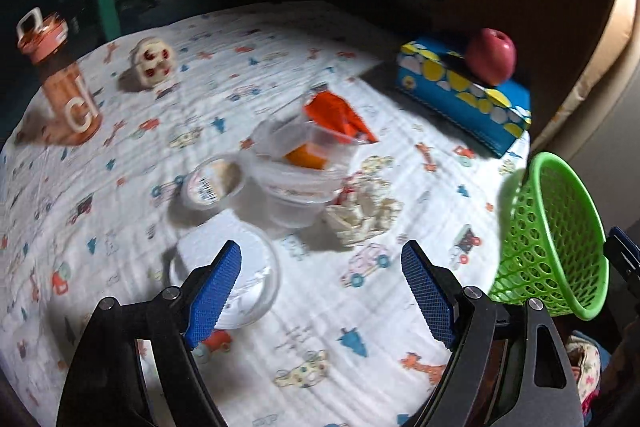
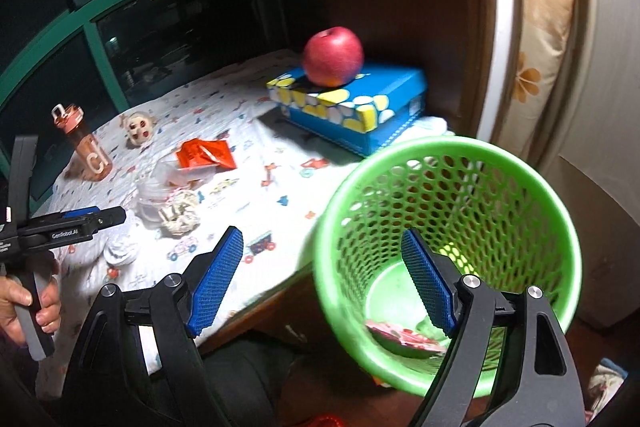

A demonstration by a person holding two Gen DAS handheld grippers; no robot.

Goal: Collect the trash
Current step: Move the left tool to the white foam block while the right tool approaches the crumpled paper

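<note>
The left claw (image 1: 320, 251) is hanging over the table with the white cloth printed with little cars (image 1: 360, 327). It is pointing down at the cloth. Its two blue fingers are standing wide apart and are holding nothing.

The trash is lying in a little heap at 12 o'clock from this claw, near it. There is a stack of clear plastic cups (image 1: 292, 187), a small clear cup with a printed label (image 1: 212, 183) lying on its side, a crumpled ball of white paper (image 1: 364, 211) and, farther back, a shiny orange wrapper (image 1: 340, 115). A round white throwaway cup (image 1: 256, 267) is sitting at 9 o'clock, partly behind the left blue finger.

The green plastic basket full of holes (image 2: 452, 187) is tipping at 3 o'clock from the left claw, off the table's edge. The right claw (image 2: 320, 259) is open wide too. One of its fingers is inside the basket and one is outside, so the basket's wall is between them (I cannot see either pad pressing on it). Some trash is already lying in the bottom.

I am thinking the left hand (image 2: 28, 307) is the nearer one to the heap, so it should be picking next, straight ahead. The stacked cups are round and standing up, so any side should be working for the grab.
</note>
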